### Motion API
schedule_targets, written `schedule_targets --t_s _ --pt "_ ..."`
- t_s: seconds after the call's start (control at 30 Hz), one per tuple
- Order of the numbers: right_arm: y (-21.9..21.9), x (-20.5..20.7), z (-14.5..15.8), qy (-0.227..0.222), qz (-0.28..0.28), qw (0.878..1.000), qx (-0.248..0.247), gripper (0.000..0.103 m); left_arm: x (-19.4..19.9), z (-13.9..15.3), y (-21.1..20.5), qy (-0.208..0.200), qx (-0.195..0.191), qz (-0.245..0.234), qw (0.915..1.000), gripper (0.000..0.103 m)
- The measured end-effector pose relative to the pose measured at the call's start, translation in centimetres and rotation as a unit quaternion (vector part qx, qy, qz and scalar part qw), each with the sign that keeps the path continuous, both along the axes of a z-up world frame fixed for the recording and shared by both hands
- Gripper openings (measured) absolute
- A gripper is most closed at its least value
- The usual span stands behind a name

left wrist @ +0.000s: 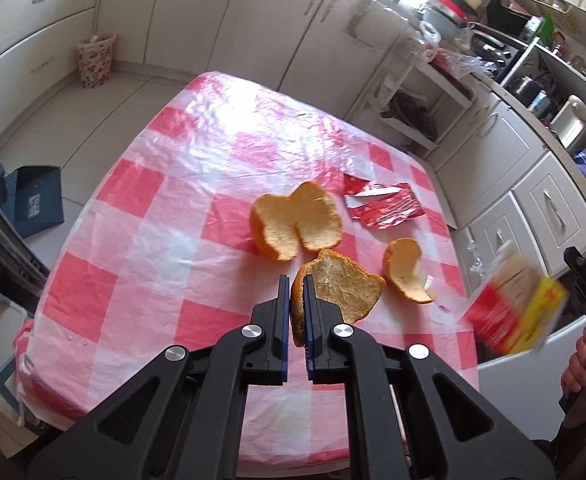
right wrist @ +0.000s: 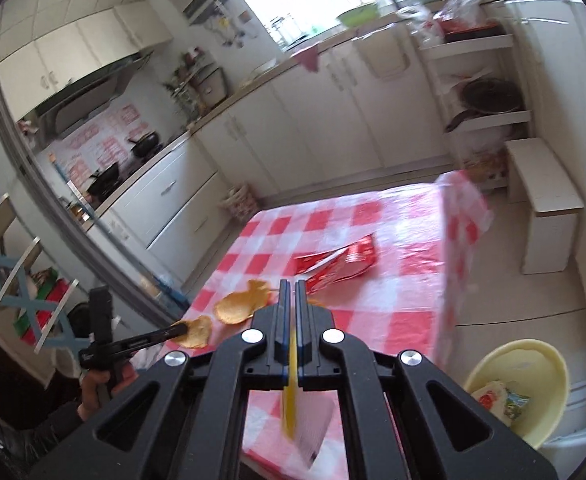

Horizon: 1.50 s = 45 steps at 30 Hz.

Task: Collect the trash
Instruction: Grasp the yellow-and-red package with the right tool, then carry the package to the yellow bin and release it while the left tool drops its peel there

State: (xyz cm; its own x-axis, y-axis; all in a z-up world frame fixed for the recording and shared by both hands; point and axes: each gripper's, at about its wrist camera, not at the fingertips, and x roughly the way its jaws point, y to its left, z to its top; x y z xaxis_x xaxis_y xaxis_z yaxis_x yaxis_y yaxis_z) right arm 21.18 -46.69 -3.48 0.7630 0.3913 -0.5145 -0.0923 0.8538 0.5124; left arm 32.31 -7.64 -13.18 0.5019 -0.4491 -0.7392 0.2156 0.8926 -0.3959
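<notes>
We grip an orange peel (left wrist: 335, 290) in the left gripper (left wrist: 296, 280) and a flattened carton (right wrist: 293, 400) in the right gripper (right wrist: 291, 286), so next both need carrying over to the yellow basin (right wrist: 533, 354).

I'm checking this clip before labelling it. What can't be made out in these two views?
- Left wrist view: the red and yellow packet is motion-blurred; its print is unreadable.
- Right wrist view: that packet is seen edge-on between the right gripper jaws, face hidden.
- Right wrist view: the yellow basin is cut off by the frame edge.
</notes>
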Motion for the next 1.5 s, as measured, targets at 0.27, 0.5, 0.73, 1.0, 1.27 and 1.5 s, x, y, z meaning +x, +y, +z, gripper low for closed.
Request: schedule_targets --t_s 0.27,0.5,0.73,1.0,1.27,1.5 --pt "-4.2 -0.7 -5.5 0.100 -0.031 0.994 0.019 0.030 -0.4 -0.2 -3.0 -0.001 0.006 -0.028 0.9996 0.006" --pt "6.3 0.1 -10.5 0.176 0.122 0.973 -0.082 0.076 -0.2 -0.8 -3.6 0.007 0.010 -0.028 0.9995 0.006" --pt "10.9 -0.2 -13.8 0.207 0.153 0.947 -0.192 0.060 0.0 -0.6 -3.0 0.007 0.005 -0.024 0.9997 0.006" --pt "9.2 -0.1 -11.0 0.162 0.141 0.968 -0.131 0.003 -0.2 -0.2 -3.0 0.000 0.002 -0.030 0.9995 0.006" --pt "-1.0 -2.0 -5.0 0.105 -0.016 0.988 -0.108 0.002 -0.8 0.5 -4.9 -0.016 -0.011 -0.060 0.9980 0.006" --pt "-8.2 -3.0 -8.7 0.178 -0.137 0.965 -0.137 0.002 -1.7 0.6 -8.4 -0.019 -0.013 -0.098 0.9949 0.006"
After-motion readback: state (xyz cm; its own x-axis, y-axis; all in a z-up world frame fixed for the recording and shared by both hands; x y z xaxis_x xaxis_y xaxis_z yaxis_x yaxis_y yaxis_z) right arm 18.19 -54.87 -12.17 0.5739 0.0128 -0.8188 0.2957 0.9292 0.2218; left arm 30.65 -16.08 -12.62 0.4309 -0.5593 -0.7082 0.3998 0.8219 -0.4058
